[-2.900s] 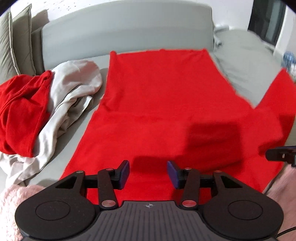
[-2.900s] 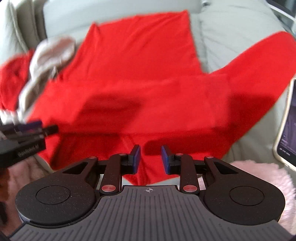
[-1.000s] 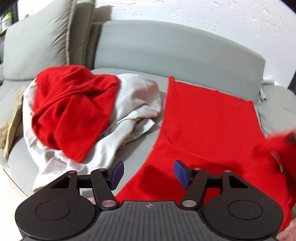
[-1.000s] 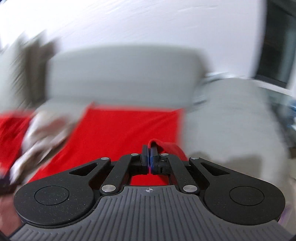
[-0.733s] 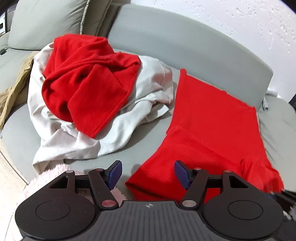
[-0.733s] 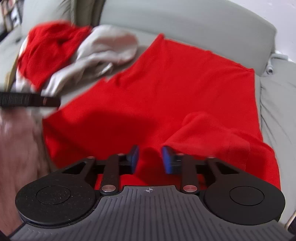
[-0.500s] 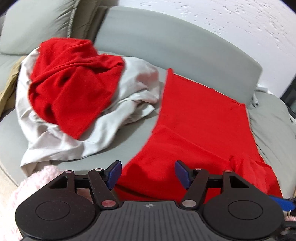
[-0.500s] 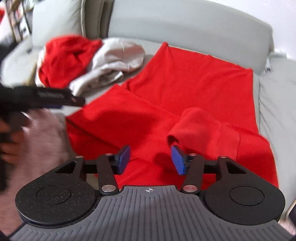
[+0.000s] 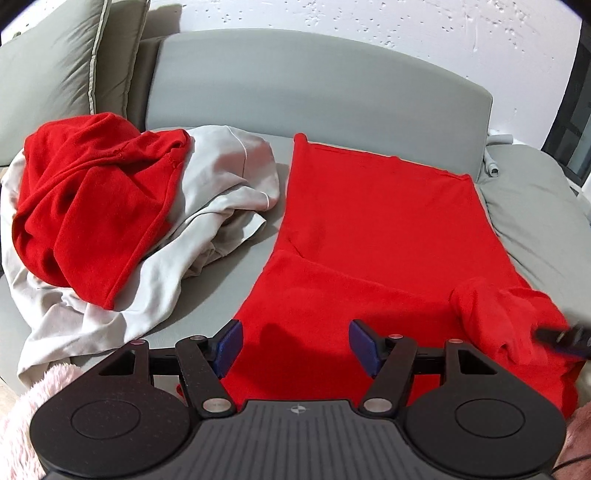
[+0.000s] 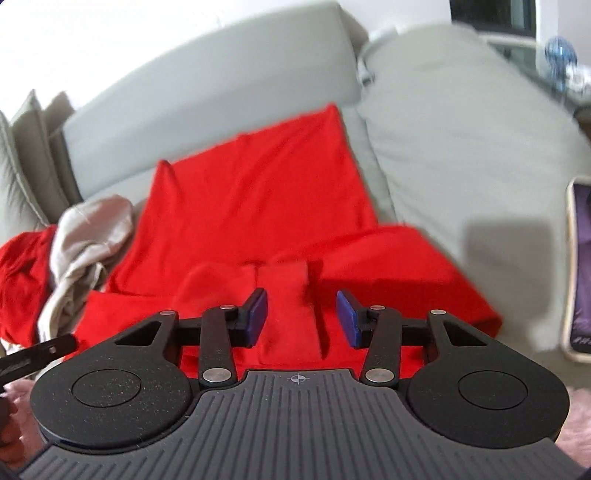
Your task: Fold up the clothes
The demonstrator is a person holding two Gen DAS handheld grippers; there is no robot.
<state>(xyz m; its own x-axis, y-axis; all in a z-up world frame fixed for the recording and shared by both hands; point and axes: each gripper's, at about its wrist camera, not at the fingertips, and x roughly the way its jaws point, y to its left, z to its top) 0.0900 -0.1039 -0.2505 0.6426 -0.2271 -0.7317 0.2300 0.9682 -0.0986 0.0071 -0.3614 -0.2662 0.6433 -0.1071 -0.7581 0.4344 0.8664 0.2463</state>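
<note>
Grey sofa (image 9: 317,85) with cushions (image 9: 55,66) against a pitted white wall (image 9: 369,18).

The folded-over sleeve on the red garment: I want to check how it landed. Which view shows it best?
The right wrist view: the sleeve lies centred and close, just beyond the hand-held gripper. The left wrist view shows it bunched at the right edge.

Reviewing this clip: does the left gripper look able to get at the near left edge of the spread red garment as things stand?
Probably yes. The left gripper stands open just over that edge of the red garment, nothing lying between; the pile of clothes sits apart, further left.
</note>
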